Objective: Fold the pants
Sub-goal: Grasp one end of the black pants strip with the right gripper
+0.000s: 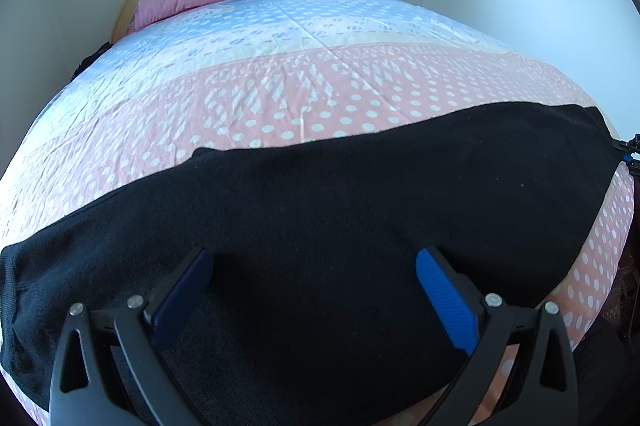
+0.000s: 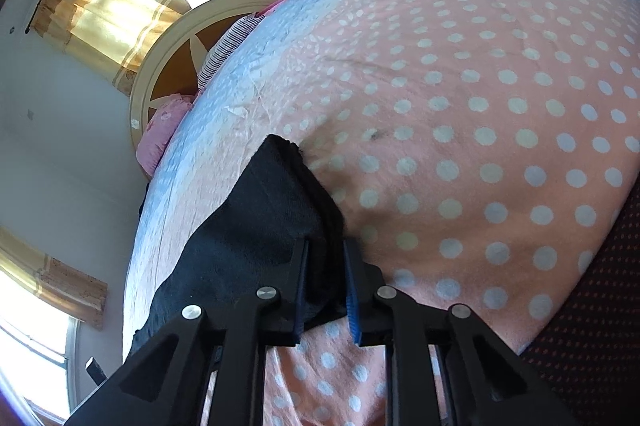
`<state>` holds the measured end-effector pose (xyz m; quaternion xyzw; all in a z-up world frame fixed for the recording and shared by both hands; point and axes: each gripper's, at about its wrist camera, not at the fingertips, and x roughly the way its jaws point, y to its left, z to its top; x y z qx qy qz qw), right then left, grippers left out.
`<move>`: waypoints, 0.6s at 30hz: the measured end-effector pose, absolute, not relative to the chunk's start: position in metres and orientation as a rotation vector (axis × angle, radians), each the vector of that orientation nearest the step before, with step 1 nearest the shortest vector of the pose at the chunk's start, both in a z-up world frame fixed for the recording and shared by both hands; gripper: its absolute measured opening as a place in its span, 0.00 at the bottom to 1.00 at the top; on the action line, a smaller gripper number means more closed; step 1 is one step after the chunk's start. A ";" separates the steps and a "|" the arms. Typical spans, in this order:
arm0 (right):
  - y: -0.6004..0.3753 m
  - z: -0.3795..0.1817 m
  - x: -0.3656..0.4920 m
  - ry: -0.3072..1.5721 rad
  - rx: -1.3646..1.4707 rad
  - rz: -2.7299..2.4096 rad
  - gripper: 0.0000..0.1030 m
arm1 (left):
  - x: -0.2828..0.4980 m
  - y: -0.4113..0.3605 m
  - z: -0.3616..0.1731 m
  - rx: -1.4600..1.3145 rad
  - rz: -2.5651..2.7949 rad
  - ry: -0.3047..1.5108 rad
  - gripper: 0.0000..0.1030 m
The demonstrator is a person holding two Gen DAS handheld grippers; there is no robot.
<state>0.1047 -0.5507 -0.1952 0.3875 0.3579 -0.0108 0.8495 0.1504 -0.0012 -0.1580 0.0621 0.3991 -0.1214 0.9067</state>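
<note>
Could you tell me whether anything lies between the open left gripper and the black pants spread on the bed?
Nothing visible does. The left gripper hangs open right above the black fabric pants, with only bare cloth between its blue pads. The right gripper is shut on one end of the pants, on the pink polka-dot bedspread.

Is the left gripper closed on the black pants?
No, the left gripper stands wide open over the black pants, its blue pads far apart and pinching no cloth.
</note>
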 end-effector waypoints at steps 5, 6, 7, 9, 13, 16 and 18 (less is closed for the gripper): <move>-0.540 -0.180 0.106 0.710 0.776 -0.020 0.13 | 0.150 0.003 -0.156 0.104 -0.255 0.809 1.00; -0.538 -0.177 0.105 0.697 0.769 -0.016 0.13 | 0.150 0.004 -0.156 0.098 -0.255 0.806 1.00; -0.537 -0.174 0.105 0.688 0.765 -0.011 0.13 | 0.149 0.006 -0.155 0.090 -0.257 0.801 1.00; -0.531 -0.166 0.105 0.668 0.746 0.000 0.13 | 0.148 0.008 -0.153 0.070 -0.259 0.788 1.00; -0.507 -0.142 0.107 0.633 0.677 0.037 0.13 | 0.144 0.014 -0.147 0.007 -0.265 0.760 1.00; -0.480 -0.121 0.110 0.610 0.597 0.078 0.13 | 0.140 0.017 -0.142 -0.057 -0.290 0.748 1.00; -0.457 -0.107 0.112 0.596 0.543 0.119 0.13 | 0.137 0.014 -0.135 -0.066 -0.296 0.735 1.00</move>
